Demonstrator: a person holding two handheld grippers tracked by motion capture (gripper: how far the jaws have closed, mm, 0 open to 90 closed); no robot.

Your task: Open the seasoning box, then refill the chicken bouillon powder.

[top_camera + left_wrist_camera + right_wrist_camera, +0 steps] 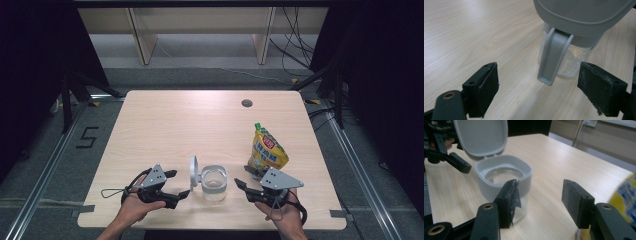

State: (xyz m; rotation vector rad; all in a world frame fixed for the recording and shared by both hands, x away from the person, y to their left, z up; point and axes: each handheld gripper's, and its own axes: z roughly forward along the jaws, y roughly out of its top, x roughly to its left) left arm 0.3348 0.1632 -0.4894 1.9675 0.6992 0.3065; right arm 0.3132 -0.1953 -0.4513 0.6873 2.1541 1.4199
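A clear jar (pixel 214 186) with a grey rim stands near the table's front edge, its grey flip lid (pixel 193 171) swung up on the left side. My left gripper (pixel 179 183) sits just left of the lid, open. In the left gripper view the jar (pixel 571 60) and the lid's grey tab (pixel 554 57) lie ahead of the left gripper (pixel 541 92), untouched. My right gripper (pixel 244 176) is open just right of the jar. In the right gripper view nothing is between the right gripper's (pixel 541 205) pads, and the jar (pixel 504 172) stands beyond its left pad.
A yellow pouch (pixel 267 150) with a green cap stands behind my right gripper, close to it, with its edge (pixel 624 195) at the right of the right gripper view. The wooden table (pixel 200 120) has a cable hole (pixel 246 103) at the back right.
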